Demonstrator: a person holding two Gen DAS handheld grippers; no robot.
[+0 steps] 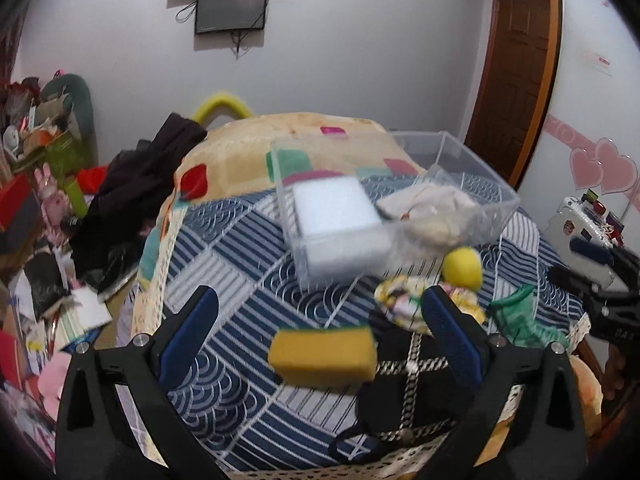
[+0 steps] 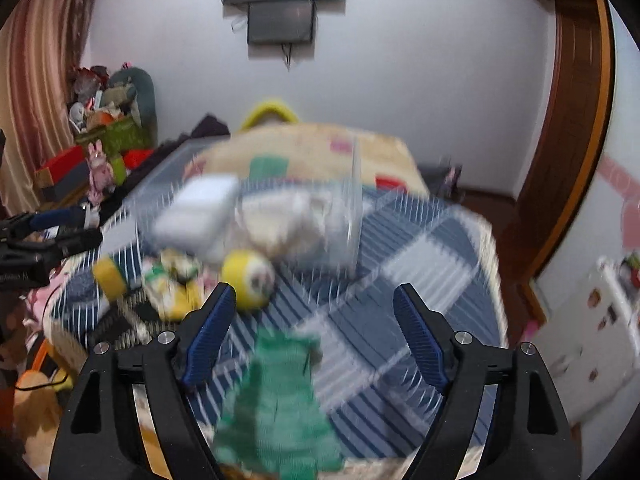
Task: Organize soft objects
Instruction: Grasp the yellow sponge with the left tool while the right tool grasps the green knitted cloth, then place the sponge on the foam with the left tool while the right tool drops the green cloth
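Observation:
A clear plastic box [image 1: 472, 168] on the bed holds a white foam block [image 1: 336, 212] and a cream cloth [image 1: 432, 208]. A yellow sponge [image 1: 324, 354] lies between the open fingers of my left gripper [image 1: 320, 312]. A yellow ball [image 1: 462, 268], a floral scrunchie [image 1: 400, 300] and a green cloth [image 1: 520, 320] lie near the box. In the blurred right wrist view my right gripper [image 2: 316, 304] is open above the green cloth [image 2: 280, 396], with the ball [image 2: 248, 276] and box [image 2: 344, 216] ahead.
The bed has a blue patterned cover [image 1: 240, 264] and a beige quilt [image 1: 248, 148] behind the box. A black-and-white checked item [image 1: 412, 384] lies by the sponge. Clutter [image 1: 52, 208] fills the left side. A wooden door [image 1: 516, 60] stands at right.

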